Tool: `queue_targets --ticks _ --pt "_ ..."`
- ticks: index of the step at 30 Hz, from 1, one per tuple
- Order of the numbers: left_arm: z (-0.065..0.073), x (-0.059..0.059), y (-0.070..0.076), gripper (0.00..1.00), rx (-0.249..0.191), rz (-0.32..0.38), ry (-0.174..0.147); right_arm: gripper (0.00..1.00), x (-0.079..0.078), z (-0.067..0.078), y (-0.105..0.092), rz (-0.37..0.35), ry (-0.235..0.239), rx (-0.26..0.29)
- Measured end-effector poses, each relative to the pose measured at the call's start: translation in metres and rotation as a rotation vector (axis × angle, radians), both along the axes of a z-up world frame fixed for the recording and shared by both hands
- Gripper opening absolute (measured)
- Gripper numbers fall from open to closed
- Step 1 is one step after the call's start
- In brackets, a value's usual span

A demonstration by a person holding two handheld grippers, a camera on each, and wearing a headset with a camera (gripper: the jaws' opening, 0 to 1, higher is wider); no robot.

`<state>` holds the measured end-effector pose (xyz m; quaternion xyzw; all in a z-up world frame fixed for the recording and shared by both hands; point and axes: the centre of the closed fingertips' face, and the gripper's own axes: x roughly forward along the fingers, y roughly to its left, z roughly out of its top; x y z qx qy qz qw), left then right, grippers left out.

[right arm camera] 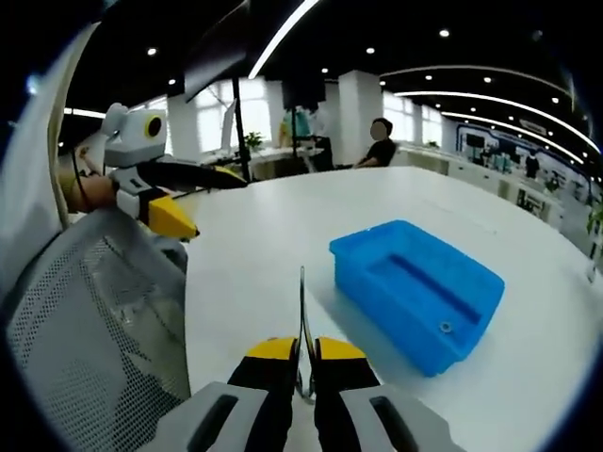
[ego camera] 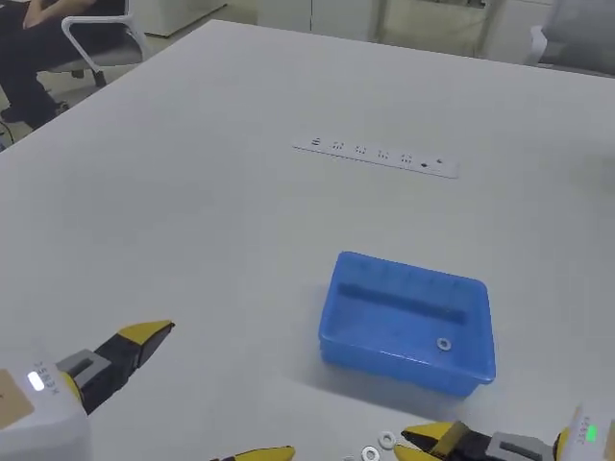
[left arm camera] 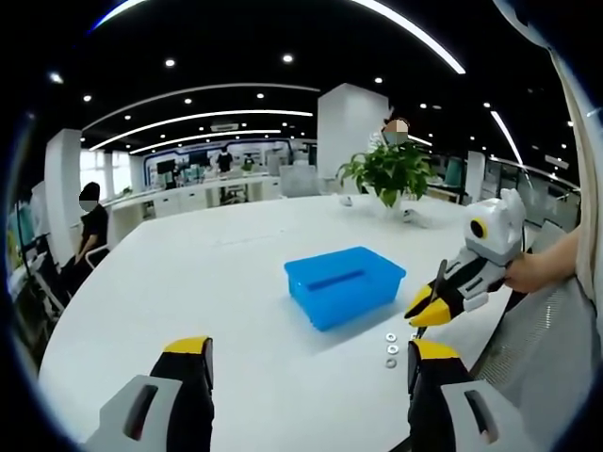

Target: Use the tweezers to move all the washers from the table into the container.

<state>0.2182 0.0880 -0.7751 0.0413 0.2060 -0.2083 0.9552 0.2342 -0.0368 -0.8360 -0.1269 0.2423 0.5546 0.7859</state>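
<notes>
A white office table (ego camera: 192,221) carries the blue container (ego camera: 404,363), with one washer (ego camera: 443,344) inside it and two loose washers (ego camera: 386,441) on the tabletop just in front. Near them, the right gripper (right arm camera: 305,350) is clamped on the tweezers (right arm camera: 302,301). The left gripper (left arm camera: 306,350) gapes wide, holding nothing.

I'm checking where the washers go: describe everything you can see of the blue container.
The blue container is a shallow, open, rectangular tray, plastic by its look, sitting flat on the white table. One washer lies inside, near one corner. Two loose washers lie on the table just off its near side, not touching it.
</notes>
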Motion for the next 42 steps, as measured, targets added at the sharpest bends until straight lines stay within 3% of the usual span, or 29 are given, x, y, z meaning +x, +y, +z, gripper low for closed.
queue_targets --ticks 6,12,23,26,31,42 --pt "0.0 0.0 0.001 0.86 0.002 -0.003 0.0 0.03 0.009 0.0 -0.003 -0.091 0.1 0.073" --pt "-0.001 0.002 0.002 0.86 0.001 -0.001 0.0 0.03 0.015 0.003 -0.003 -0.134 0.151 0.123" --pt "-0.002 0.002 0.003 0.85 0.009 -0.003 0.001 0.03 0.018 0.008 -0.003 -0.152 0.168 0.154" --pt "-0.002 0.002 0.003 0.85 0.013 -0.002 -0.004 0.03 0.016 0.009 -0.003 -0.149 0.192 0.164" --pt "0.002 0.003 0.0 0.87 -0.017 -0.008 -0.02 0.03 0.017 0.016 -0.001 -0.154 0.199 0.188" --pt "0.001 0.001 -0.003 0.86 -0.021 -0.018 -0.008 0.03 0.03 0.028 -0.006 -0.204 0.225 0.244"
